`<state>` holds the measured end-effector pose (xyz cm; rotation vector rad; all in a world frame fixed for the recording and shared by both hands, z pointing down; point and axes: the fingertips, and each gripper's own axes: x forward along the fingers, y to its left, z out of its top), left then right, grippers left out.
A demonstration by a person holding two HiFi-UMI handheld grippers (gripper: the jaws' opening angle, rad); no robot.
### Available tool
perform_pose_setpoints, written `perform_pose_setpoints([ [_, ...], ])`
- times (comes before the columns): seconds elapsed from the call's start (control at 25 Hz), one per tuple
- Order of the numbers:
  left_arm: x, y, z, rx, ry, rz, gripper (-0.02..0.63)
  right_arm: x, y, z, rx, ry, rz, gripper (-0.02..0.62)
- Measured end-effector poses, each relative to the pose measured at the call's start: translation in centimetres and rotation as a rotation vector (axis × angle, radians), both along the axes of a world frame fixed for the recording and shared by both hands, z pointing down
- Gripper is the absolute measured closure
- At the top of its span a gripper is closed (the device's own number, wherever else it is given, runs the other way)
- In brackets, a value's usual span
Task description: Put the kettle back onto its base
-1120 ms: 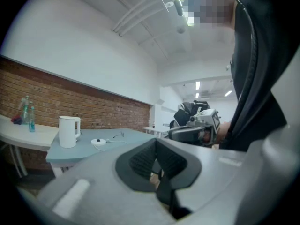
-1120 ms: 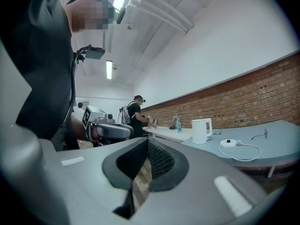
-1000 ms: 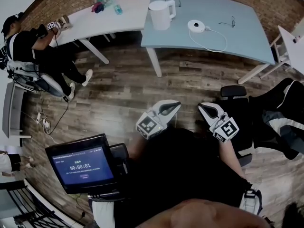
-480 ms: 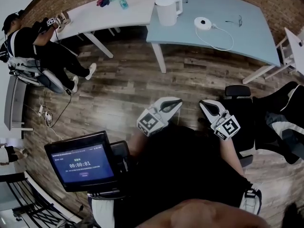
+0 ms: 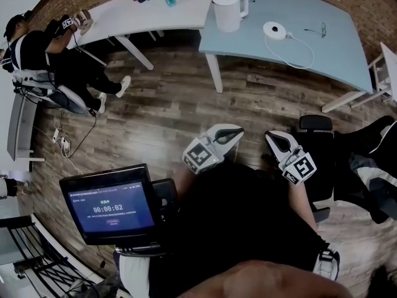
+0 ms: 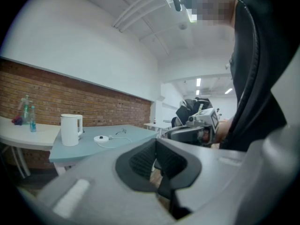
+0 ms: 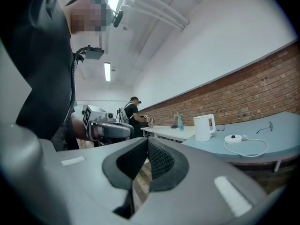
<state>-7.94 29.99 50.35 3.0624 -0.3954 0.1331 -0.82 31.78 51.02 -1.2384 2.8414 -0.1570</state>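
While held out with left claw (image 5: 236, 130) and right claw (image 5: 270, 136) clenched empty, far from kettle (image 5: 228, 10) standing near base (image 5: 273, 30) on table (image 5: 338, 51).

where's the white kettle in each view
Head view: kettle top centre, on the blue table.
Left gripper view: kettle left of middle.
Right gripper view: kettle right of middle.
Shared landmark: its round base, beside it on that table in all three.
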Motion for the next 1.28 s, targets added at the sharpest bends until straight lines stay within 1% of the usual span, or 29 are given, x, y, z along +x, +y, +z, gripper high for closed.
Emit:
perform_pose_setpoints([
  [0.24,-0.6,-0.5,0.4,-0.014,0.006,-0.011,0.606,-1.1,-1.0,0.7,-0.008,-0.011,-0.033,0.592],
  [0.4,-1.1,-1.9,0.9,-0.04,-0.006,-0.014,0.606,-1.8,-2.7,1.1,-0.025,-0.02,-0.043,0.592],
  [0.6,-1.5,-4.1,1.1,-0.046,-0.005,-0.03,0.606,-2.5,-4.8,1.3,-0.038,-0.023,-0.061,0.592],
  [0.96,-1.2,-5.8,2.4,-0.084,-0.012,-0.014,0.606,-3.2,-7.3,2.2,-0.068,-0.031,-0.085,0.592],
  [1.28,-1.8,-9.1,3.1,-0.111,-0.003,-0.047,0.606,-4.6,-10.9,2.2,-0.071,-0.023,-0.147,0.592],
])
